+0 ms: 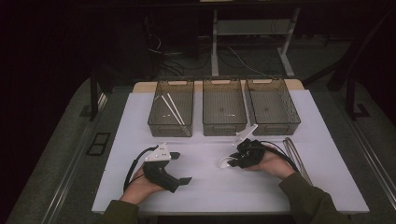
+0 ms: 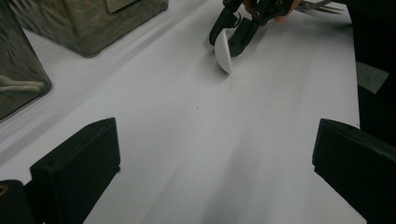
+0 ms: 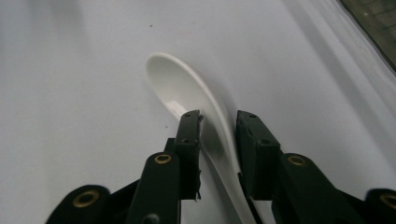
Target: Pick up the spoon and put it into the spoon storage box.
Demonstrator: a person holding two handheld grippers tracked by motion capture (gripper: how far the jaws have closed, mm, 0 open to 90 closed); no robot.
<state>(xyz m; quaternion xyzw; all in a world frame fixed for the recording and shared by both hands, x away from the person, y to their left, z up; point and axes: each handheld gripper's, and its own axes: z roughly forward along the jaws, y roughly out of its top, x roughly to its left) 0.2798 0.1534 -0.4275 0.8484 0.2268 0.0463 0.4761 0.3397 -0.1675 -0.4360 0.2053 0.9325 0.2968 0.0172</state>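
A white soup spoon (image 1: 225,162) lies just right of the white mat's middle, tipped up on its edge (image 2: 224,51). My right gripper (image 1: 232,161) is shut on it. In the right gripper view its jaws pinch the spoon (image 3: 177,84) where the handle meets the bowl, and the bowl points away from the right gripper (image 3: 218,119). My left gripper (image 1: 182,168) rests on the mat at the front left, open, with bare mat between its jaws. From the left gripper view (image 2: 217,126) the right gripper (image 2: 229,39) and spoon are ahead.
Three translucent bins stand in a row at the back of the mat (image 1: 210,186): the left bin (image 1: 170,129) holds white chopsticks (image 1: 173,111), then the middle bin (image 1: 224,129) and the right bin (image 1: 279,127). Metal tongs (image 1: 295,151) lie right of my right hand.
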